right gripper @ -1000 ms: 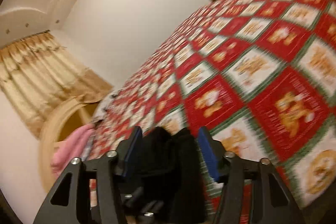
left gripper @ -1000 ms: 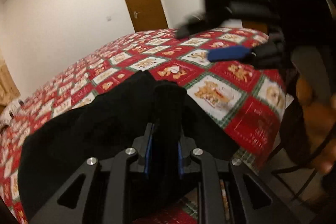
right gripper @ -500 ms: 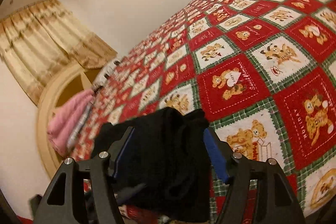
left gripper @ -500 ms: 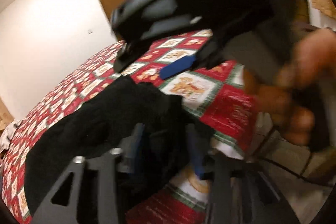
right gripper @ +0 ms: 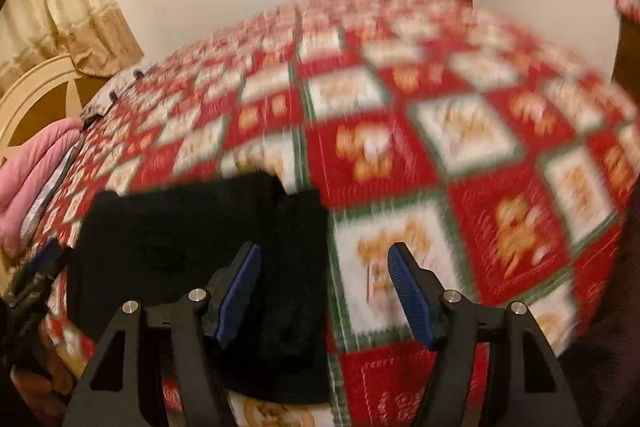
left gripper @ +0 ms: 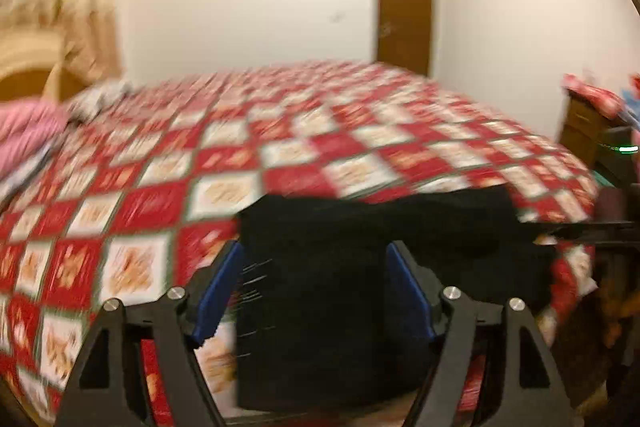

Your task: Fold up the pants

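We see folded black pants (left gripper: 360,259) on a red-and-white checked quilt (left gripper: 224,163), pink bedding (right gripper: 36,163) nearby; our left claw (left gripper: 316,291) and right claw (right gripper: 324,291) gape wide, empty.

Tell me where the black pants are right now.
The black pants lie folded on the checked quilt at the bed's near edge, between the open left gripper fingers.

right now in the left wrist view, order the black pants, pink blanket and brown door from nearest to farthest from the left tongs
1. Black pants, between the open left tongs.
2. Pink blanket, far left on the bed.
3. Brown door, back wall, right of centre.
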Action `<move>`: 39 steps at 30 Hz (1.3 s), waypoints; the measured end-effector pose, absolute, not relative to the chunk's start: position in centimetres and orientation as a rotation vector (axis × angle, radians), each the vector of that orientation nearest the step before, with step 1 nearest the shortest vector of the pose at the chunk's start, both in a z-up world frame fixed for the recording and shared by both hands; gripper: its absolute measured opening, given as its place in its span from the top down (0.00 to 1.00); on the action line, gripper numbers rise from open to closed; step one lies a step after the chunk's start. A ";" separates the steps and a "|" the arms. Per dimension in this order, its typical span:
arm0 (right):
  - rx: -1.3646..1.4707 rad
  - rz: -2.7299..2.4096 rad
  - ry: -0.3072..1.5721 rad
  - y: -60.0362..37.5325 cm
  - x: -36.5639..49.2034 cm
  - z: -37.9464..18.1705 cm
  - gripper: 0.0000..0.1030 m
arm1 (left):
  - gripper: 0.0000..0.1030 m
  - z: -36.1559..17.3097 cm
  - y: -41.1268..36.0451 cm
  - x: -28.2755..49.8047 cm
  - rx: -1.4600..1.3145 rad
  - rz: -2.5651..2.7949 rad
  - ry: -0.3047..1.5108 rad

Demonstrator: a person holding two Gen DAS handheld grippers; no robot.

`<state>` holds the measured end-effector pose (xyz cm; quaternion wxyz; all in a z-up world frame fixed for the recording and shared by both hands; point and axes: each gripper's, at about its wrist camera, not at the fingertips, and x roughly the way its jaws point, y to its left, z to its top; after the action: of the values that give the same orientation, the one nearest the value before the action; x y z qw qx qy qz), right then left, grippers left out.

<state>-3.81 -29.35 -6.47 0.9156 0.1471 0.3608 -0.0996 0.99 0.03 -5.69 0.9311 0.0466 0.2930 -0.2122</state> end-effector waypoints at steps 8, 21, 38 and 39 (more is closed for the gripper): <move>0.189 0.208 0.659 -20.0 0.9 -2.8 0.35 | 0.25 -10.4 0.1 -0.4 0.096 -0.373 0.708; 0.463 0.207 0.729 -27.2 -3.2 -10.1 0.66 | 0.00 -10.6 1.4 2.9 0.048 -0.388 0.783; 0.331 0.040 0.719 -28.8 0.9 -8.5 0.69 | 0.02 -7.0 -5.1 10.0 0.172 -0.391 0.741; 0.342 0.031 0.716 -29.1 1.0 -8.6 0.70 | 0.02 -7.7 -4.7 11.0 0.141 -0.359 0.781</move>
<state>1.02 -29.14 -8.64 0.9221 0.1667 0.3487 0.0151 10.99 -4.65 -7.73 0.9066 0.0681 0.3785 -0.1737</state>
